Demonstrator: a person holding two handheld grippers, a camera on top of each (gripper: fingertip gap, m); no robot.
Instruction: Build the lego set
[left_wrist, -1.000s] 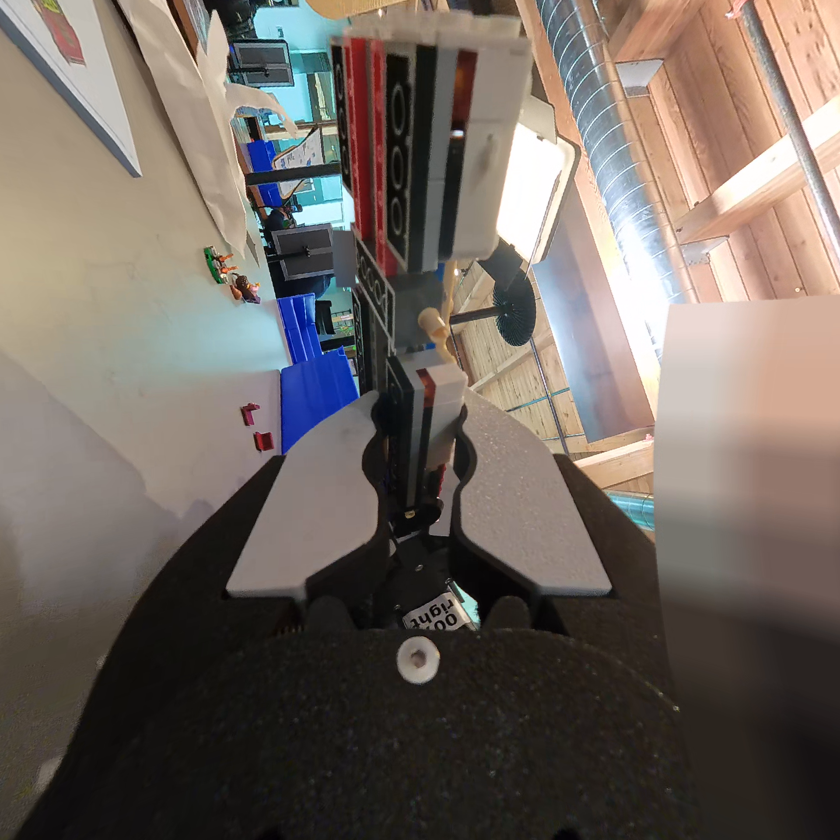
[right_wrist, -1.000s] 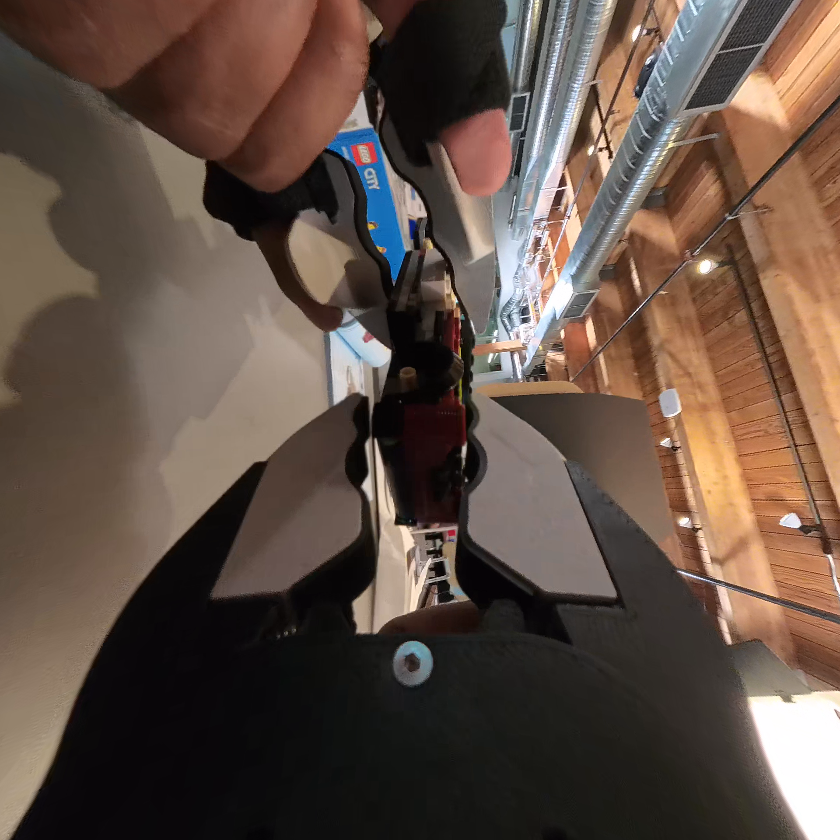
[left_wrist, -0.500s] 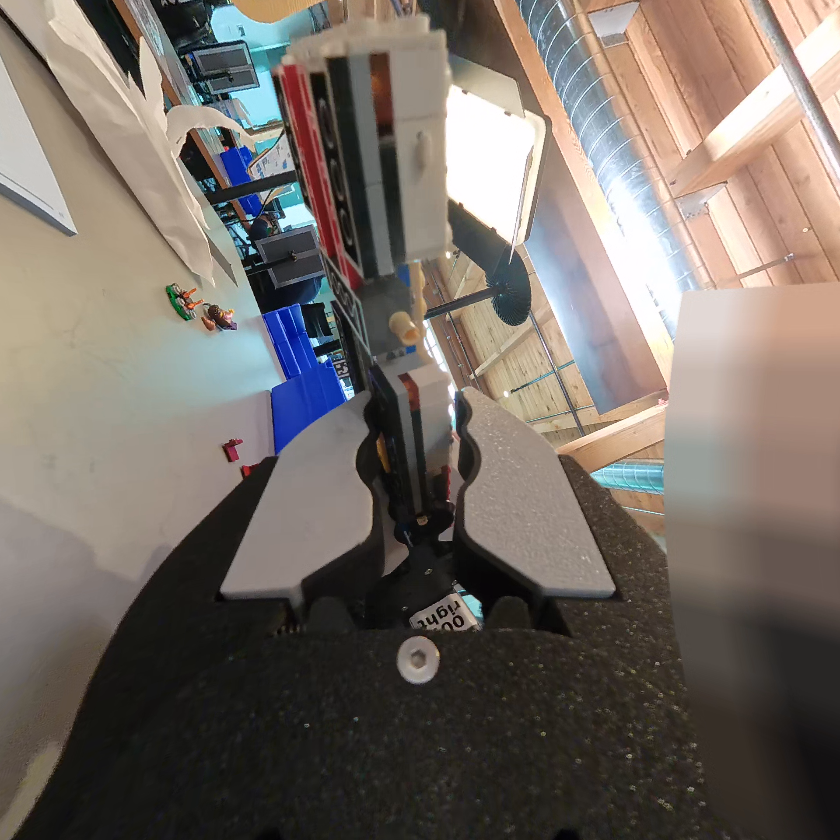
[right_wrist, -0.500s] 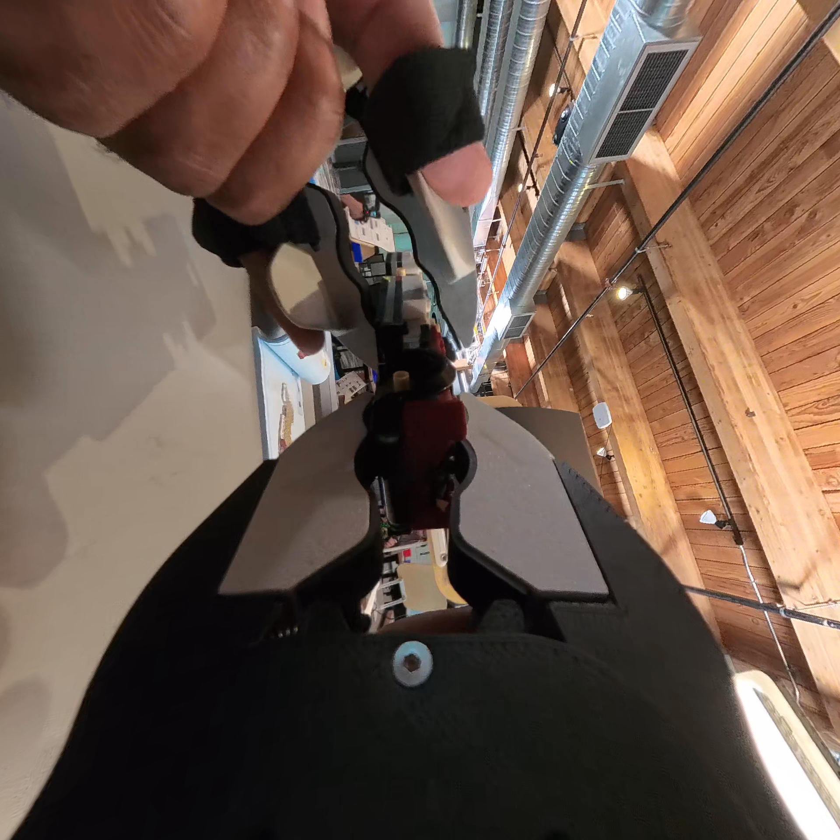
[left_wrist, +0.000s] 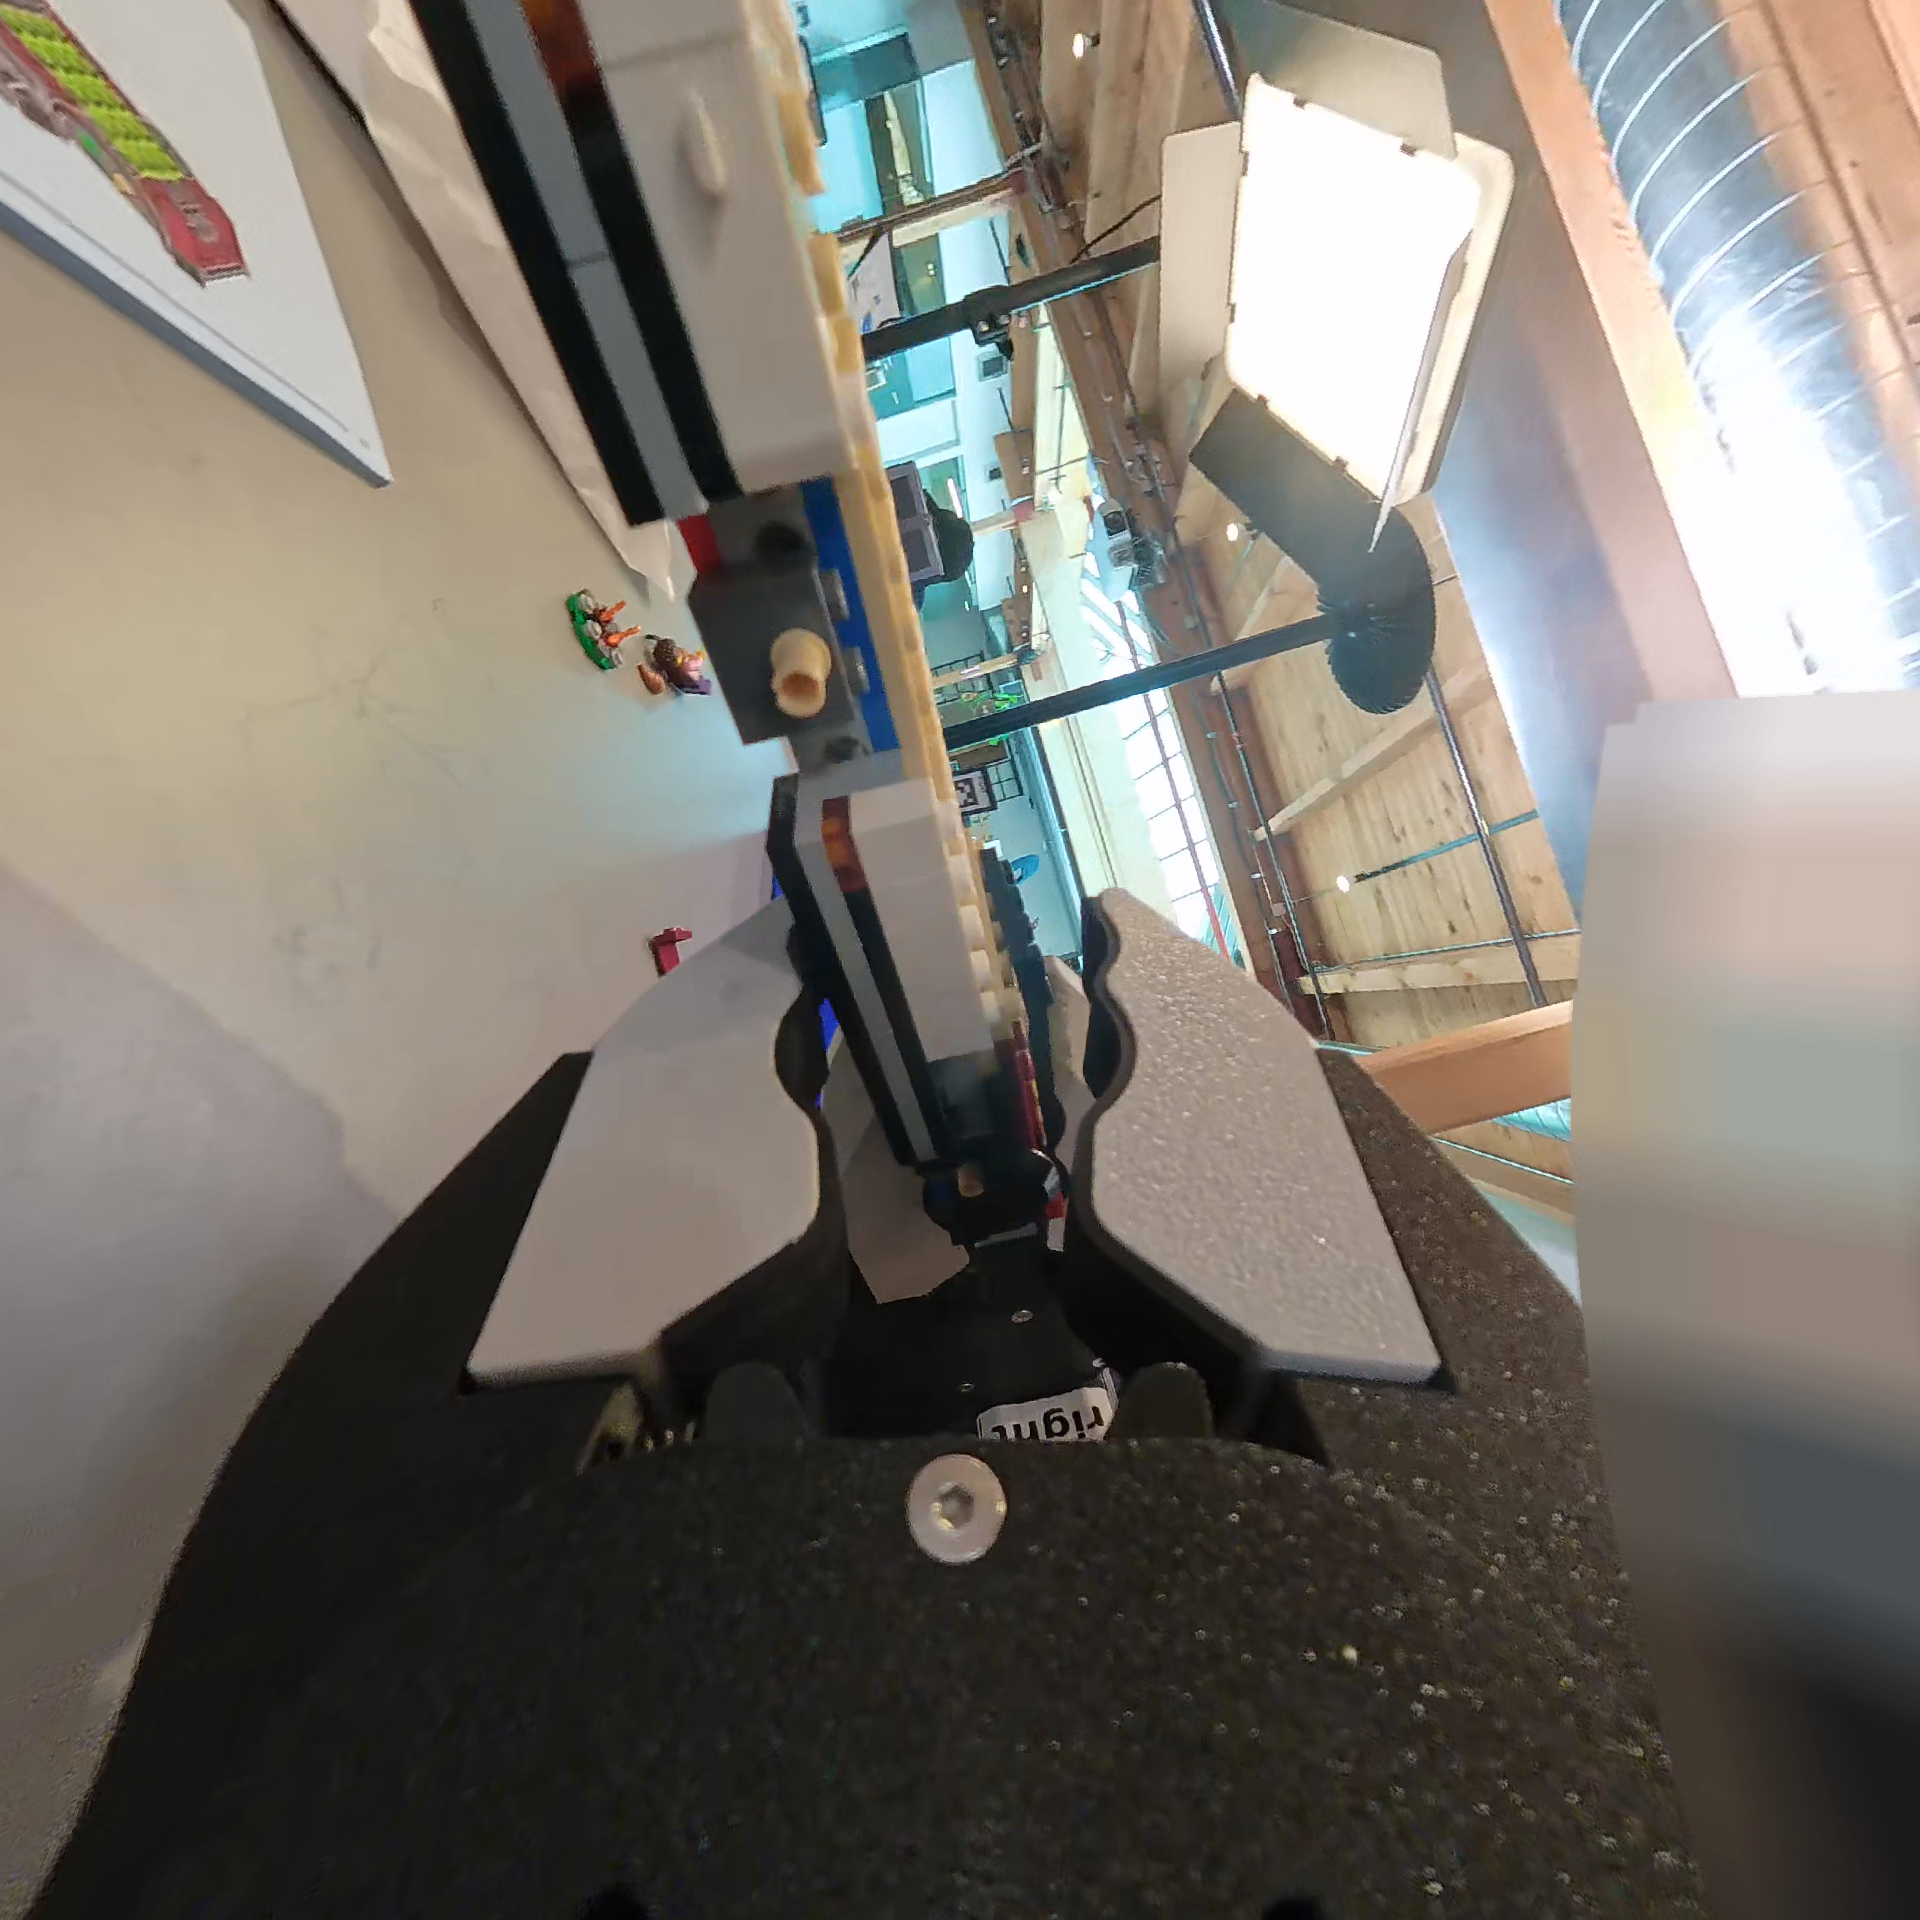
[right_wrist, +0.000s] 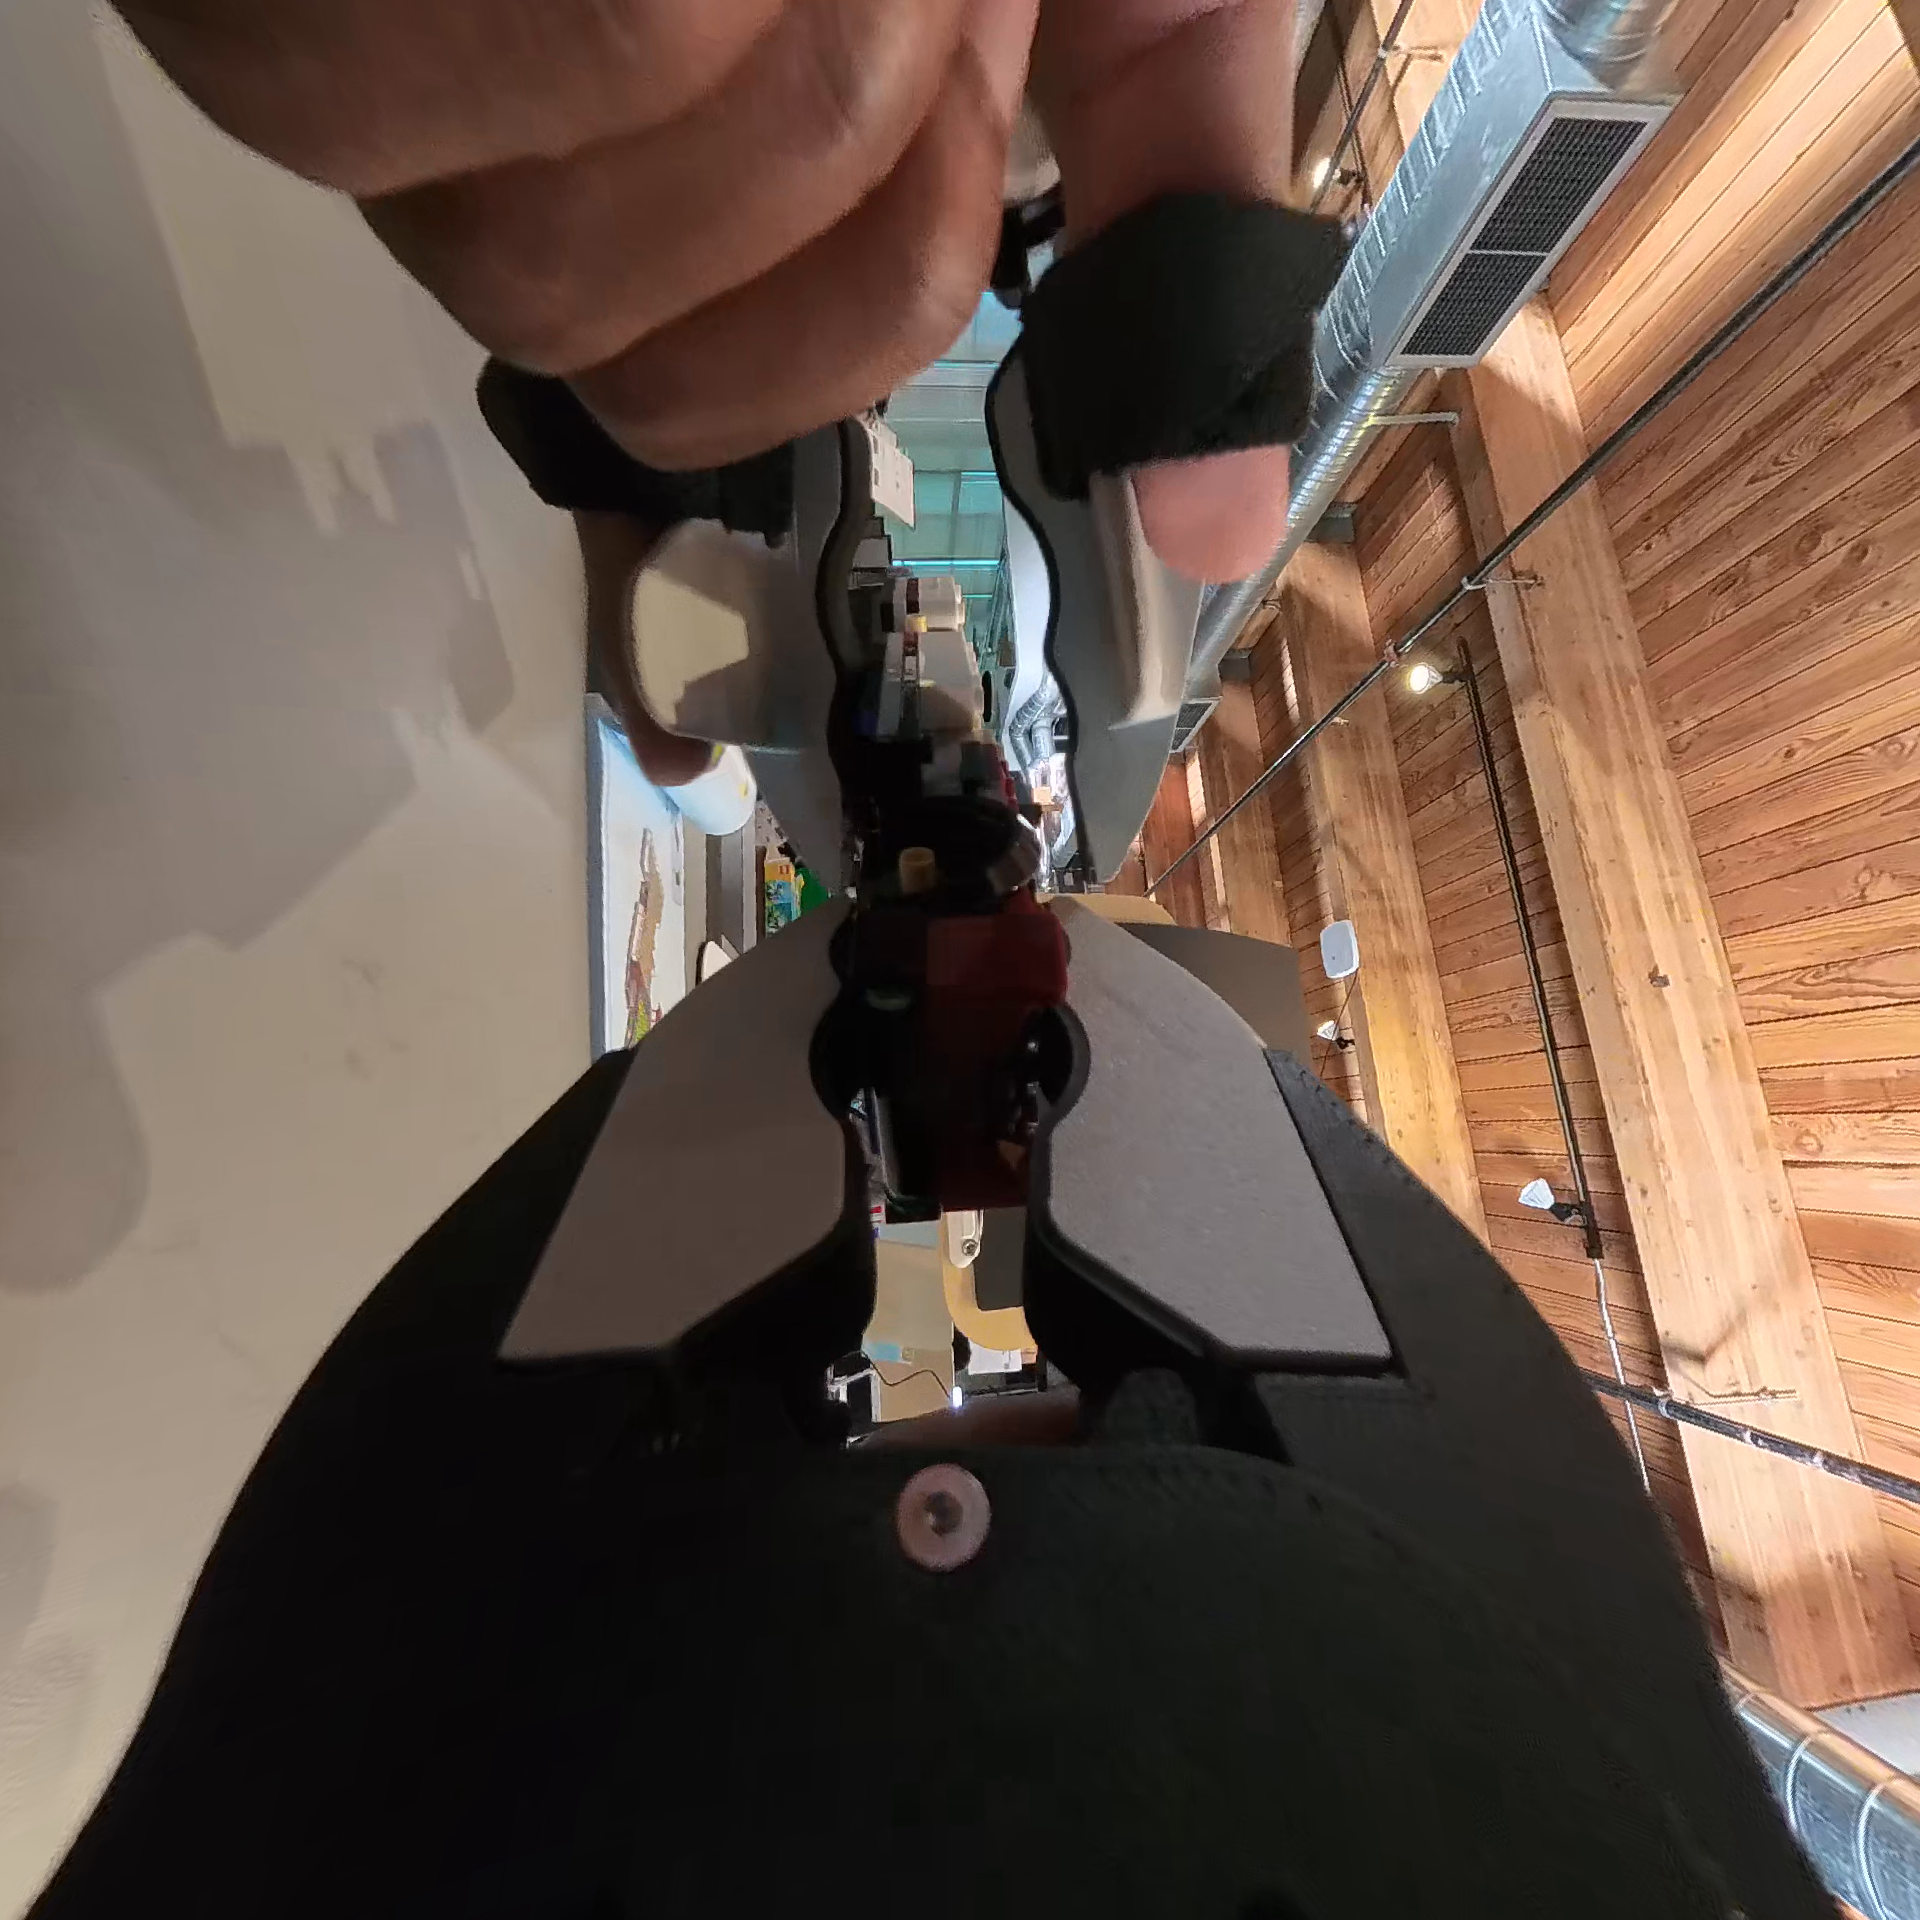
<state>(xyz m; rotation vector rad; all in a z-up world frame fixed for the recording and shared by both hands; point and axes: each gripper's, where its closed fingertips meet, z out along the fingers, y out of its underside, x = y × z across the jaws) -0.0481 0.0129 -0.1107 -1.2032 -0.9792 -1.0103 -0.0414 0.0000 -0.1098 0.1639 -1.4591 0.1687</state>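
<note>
the right tongs (right_wrist: 951, 997) clamp the dark red near end of a long brick model (left_wrist: 904, 966), whose white far section lies between the left tongs (left_wrist: 940, 997), spread with a gap on the right.

One white sticker (left_wrist: 1044, 1418) with black lettering sits on a black body seen low between the left tongs (left_wrist: 945, 914), its print upside down and partly cut off. A small black-and-white square code marker (left_wrist: 971, 792) stands in the far background. A printed sheet (left_wrist: 156, 208) with coloured artwork lies on the desk (left_wrist: 312, 779), and a small colourful box (right_wrist: 781, 896) shows in the right wrist view, its print too small to read.
</note>
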